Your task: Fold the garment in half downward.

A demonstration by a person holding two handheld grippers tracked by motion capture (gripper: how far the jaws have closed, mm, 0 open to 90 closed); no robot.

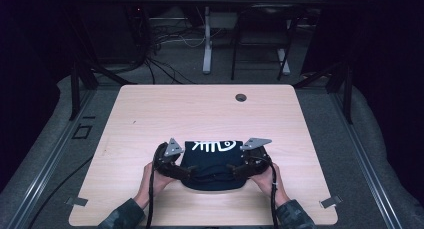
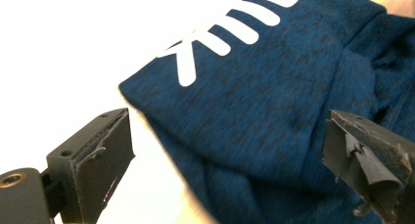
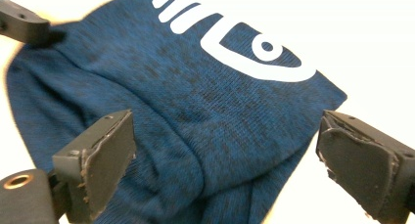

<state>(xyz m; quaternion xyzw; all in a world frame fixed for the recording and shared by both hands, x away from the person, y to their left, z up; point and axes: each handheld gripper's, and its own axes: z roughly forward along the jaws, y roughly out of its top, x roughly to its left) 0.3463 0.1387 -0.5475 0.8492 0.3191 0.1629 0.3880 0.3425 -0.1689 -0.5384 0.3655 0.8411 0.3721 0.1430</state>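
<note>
Black, worn rubber pads line the jaws of the left gripper [image 2: 227,150], and in the left gripper view they stand wide apart with nothing between them: one jaw hangs over the bare tabletop, the other over the cloth, so the near-left edge of the garment lies in the gap. The right gripper [image 3: 227,158] is the same, jaws spread wide and holding nothing, straddling the near-right part of the cloth in the right gripper view.

What they frame is a dark blue knitted garment [image 1: 212,161], folded into a compact bundle, with a white fish-skeleton print [image 1: 216,145] on its far part. It lies at the near middle of the pale wooden table [image 1: 150,109], and in the high view the two grippers sit at its left and right near corners, a hand [image 1: 151,181] behind each.

The step in hand looks like taking hold of the bundle at both sides, to fold or lift it. To do that well, each lower jaw should slide flat along the tabletop under all the layers at the edge, not only the top one, since the near hem is bunched and rounded and a shallow bite would peel off a single ply. Both sides ought to close at matching spots so the cloth comes up level, and the pads, which are frayed, should close firmly before any pull.

Beyond the table, cables and dark stands are on the grey floor.
</note>
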